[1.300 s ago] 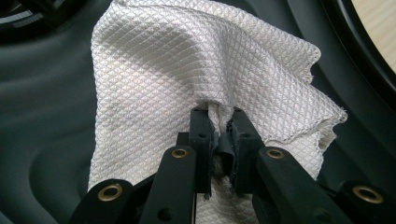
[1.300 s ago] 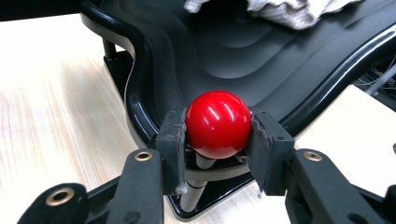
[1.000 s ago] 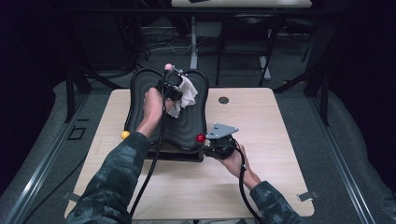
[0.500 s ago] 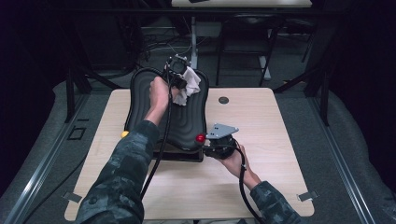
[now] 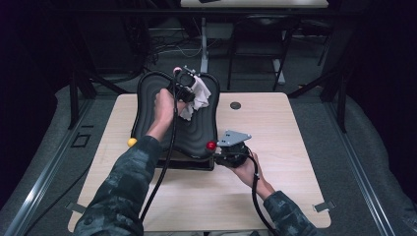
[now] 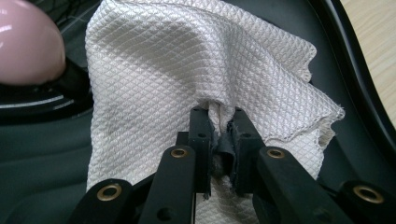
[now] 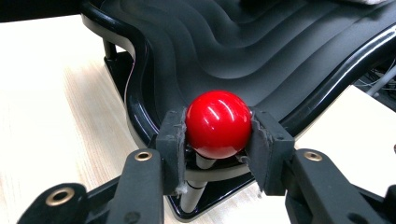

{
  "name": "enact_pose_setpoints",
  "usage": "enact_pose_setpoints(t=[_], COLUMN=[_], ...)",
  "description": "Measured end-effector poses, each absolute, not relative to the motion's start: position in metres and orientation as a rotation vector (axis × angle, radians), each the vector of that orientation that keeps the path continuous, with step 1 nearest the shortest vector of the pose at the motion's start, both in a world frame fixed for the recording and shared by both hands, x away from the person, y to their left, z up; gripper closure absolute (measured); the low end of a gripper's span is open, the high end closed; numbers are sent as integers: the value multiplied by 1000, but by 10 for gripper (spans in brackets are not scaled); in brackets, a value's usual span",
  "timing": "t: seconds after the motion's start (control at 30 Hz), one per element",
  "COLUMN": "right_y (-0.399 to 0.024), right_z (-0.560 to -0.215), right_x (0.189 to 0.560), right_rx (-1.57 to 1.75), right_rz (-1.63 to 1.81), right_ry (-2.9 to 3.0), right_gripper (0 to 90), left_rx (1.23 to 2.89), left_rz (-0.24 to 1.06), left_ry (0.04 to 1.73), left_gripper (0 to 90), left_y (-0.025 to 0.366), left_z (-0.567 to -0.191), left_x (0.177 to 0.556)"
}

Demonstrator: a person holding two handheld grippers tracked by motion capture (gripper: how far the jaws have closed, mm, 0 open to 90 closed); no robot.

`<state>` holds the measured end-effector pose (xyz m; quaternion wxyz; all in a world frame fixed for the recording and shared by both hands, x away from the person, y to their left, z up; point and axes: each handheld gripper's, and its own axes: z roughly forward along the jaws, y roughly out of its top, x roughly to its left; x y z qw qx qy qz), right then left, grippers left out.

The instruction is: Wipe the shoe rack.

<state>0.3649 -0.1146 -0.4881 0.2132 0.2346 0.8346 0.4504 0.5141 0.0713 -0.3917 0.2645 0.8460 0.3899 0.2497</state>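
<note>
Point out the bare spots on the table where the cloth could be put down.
Bare table right of the black tray, around the small round grommet; also the near strip between the forearms. Crowded around the red ball and right tool.

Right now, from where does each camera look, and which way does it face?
High view: above the table, looking forward and down; both forearms, left gripper, right gripper.
Left gripper view: along its jaws, shut on the white cloth.
Right gripper view: along its jaws, clamping the red ball.
Shared: the black wavy board.
</note>
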Motion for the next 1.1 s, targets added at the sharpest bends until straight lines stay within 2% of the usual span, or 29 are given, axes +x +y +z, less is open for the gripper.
enact_pose_setpoints(t=[1.1], right_y=[-114], right_z=[-488], right_x=[364], right_rx=[656], right_rz=[1250], right_ry=[2312], right_gripper=[601], left_rx=[2371], left_rz=[571], left_ry=[881], left_gripper=[820], left_y=[78], left_z=[-441], left_x=[424])
